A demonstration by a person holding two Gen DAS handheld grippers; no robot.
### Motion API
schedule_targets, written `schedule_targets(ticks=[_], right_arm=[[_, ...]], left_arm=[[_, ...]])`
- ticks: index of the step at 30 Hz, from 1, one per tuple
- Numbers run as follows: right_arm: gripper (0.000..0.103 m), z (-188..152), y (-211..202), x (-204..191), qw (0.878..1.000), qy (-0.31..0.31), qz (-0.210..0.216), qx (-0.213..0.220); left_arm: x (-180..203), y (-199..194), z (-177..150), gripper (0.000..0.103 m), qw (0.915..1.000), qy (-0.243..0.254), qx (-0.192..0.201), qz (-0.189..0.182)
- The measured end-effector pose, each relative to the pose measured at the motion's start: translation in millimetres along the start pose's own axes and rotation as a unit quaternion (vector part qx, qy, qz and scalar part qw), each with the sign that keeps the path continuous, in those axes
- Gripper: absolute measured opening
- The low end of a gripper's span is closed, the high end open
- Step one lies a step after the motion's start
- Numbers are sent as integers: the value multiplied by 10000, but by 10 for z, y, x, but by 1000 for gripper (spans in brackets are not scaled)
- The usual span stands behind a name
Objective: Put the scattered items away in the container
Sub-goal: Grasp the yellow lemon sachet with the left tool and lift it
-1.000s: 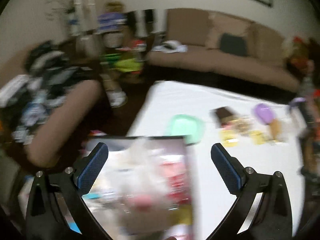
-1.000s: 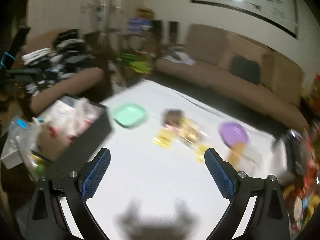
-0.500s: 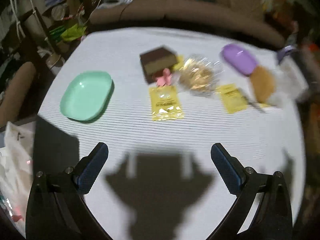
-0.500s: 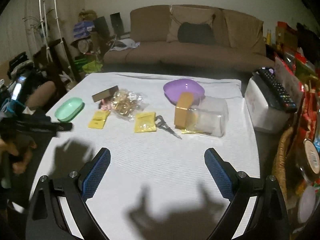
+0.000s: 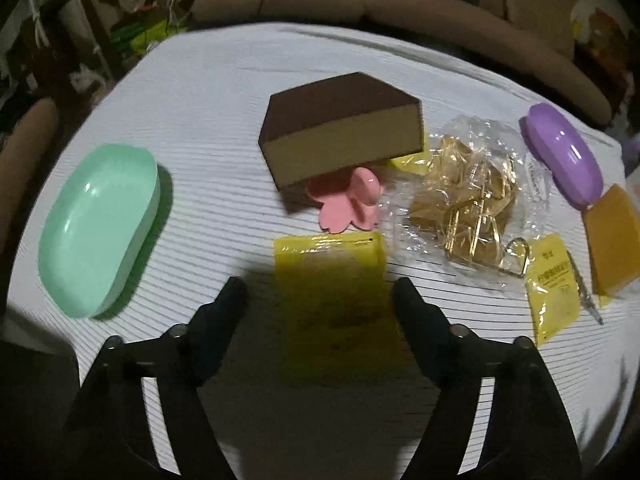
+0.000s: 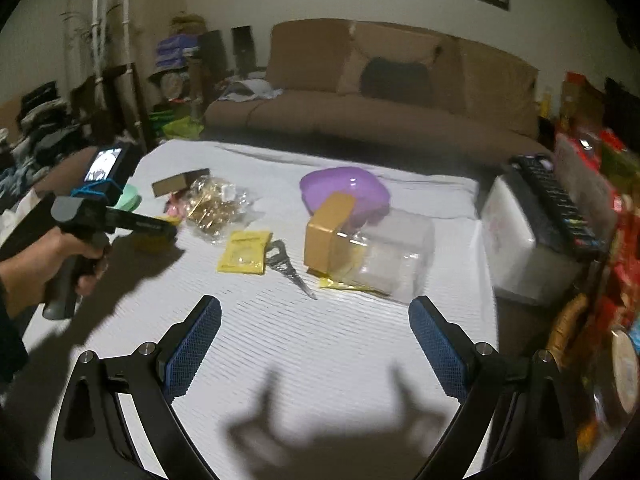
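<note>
While both jaws gape wide, left gripper [image 5: 318, 294] straddles yellow sachet [image 5: 334, 304], print unreadable.

Glossy plastic green dish [image 5: 96, 228], crinkly clear bag [image 5: 468, 196], ribbed white cloth [image 5: 208, 100].

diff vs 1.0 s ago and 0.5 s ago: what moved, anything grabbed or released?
The left gripper swung off the full box beside the table, then dropped in close over the near yellow packet, jaws open to either side of it. The right gripper turned from the table's left end toward the clear container, open. Nothing grabbed or released. Sponge, green dish and scissors lie as before.
</note>
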State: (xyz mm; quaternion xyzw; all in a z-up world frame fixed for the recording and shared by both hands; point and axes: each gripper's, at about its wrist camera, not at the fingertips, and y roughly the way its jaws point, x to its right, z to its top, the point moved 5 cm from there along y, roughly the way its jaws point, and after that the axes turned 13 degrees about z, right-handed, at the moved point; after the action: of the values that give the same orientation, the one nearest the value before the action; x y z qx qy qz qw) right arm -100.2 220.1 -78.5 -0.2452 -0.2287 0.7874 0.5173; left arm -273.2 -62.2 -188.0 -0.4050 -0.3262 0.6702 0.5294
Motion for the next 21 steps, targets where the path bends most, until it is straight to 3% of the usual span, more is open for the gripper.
schedule_targets(ticks=[4,7,9,14,18,21], right_arm=[[98,73,188,5,9956,188,915,67],[98,147,364,-104,9874,212,1567,-30],[98,211,541,-211,9847,181,1723,-192],[98,394,1000,-503,9888,-193,1419,-428],[97,393,1415,-476,9928,-124,990,-661],[97,311,1672,-430,9939,-281,574,-899]], left_arm=[[12,-109,-83,33,9997,180,75,-116],[-52,-273,-133,28,9992,268,93,-292],[-113,-486,-125,27,9984,371,250,-347],[-366,-1089,-62,27,9960,308,733,-409],[-810,-1559,5,27,9930,-277,1007,-548],[-1031,-1838,95,28,9899,-450,1213,-586]])
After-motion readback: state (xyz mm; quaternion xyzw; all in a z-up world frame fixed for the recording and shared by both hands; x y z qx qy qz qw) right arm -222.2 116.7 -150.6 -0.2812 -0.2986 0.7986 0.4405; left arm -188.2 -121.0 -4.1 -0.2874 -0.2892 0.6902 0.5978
